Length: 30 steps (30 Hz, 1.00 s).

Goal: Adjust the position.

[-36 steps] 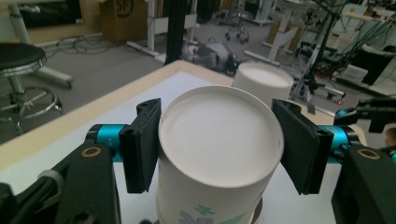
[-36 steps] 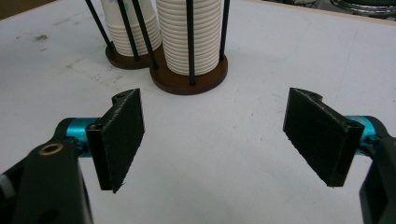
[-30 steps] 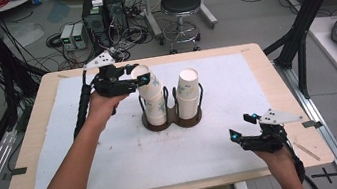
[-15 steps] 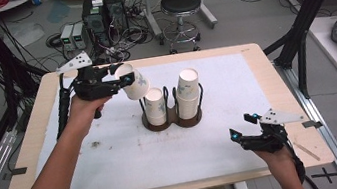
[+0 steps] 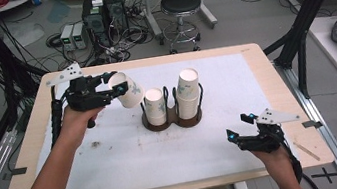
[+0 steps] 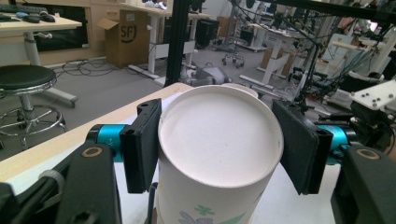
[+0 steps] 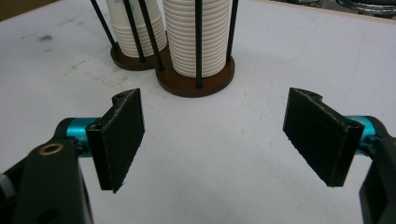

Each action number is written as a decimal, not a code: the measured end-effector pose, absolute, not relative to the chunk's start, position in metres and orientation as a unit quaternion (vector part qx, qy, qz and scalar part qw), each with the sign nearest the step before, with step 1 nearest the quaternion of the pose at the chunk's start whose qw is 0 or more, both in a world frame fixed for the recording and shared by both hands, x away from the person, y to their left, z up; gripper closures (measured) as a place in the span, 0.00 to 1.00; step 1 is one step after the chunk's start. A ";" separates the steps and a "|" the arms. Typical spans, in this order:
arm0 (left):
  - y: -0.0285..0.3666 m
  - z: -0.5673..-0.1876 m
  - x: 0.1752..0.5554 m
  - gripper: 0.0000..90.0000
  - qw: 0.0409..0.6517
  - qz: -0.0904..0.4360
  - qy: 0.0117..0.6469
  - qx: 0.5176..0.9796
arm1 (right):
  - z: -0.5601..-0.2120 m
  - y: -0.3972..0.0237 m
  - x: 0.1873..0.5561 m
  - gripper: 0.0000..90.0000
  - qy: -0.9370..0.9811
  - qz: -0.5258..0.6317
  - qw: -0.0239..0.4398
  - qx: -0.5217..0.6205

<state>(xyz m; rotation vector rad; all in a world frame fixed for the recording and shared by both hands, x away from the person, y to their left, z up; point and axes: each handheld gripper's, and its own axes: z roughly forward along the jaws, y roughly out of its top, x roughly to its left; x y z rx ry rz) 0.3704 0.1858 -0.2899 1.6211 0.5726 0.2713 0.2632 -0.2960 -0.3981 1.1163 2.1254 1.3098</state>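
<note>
Left gripper: the left gripper (image 5: pixel 115 86), upper left of the high view, is clamped on a single paper cup (image 5: pixel 128 91), tilted, held off the surface (image 5: pixel 115 158) just left of the holder.
Left gripper view: shows what the high view cannot, the cup's closed white base (image 6: pixel 219 135) facing the camera, a black pad (image 6: pixel 142 144) pressed to each side, a floral print low on its wall.
Right gripper: the right gripper (image 5: pixel 239 128), lower right of the high view, has its jaws spread wide with nothing between them.
Right gripper view: close-up of ribbed stacked cup rims inside thin black rods on a brown base (image 7: pixel 196 81).
Count: one cup in hand; two cup stacks, the shorter (image 5: pixel 155 106) and the taller (image 5: pixel 189 91); one twin holder; two grippers.
</note>
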 end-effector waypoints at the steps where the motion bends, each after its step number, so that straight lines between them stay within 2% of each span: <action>1: 0.186 -0.290 0.369 0.41 0.646 0.118 0.250 0.712 | -0.398 -0.296 0.263 0.24 0.761 0.470 0.203 0.398; 19: 0.172 -0.319 0.330 0.41 0.632 0.102 0.209 0.740 | -0.397 -0.264 0.268 0.24 0.779 0.495 0.171 0.346; 30: 0.159 -0.332 0.320 0.41 0.621 0.092 0.191 0.754 | -0.393 -0.239 0.272 0.22 0.793 0.508 0.150 0.299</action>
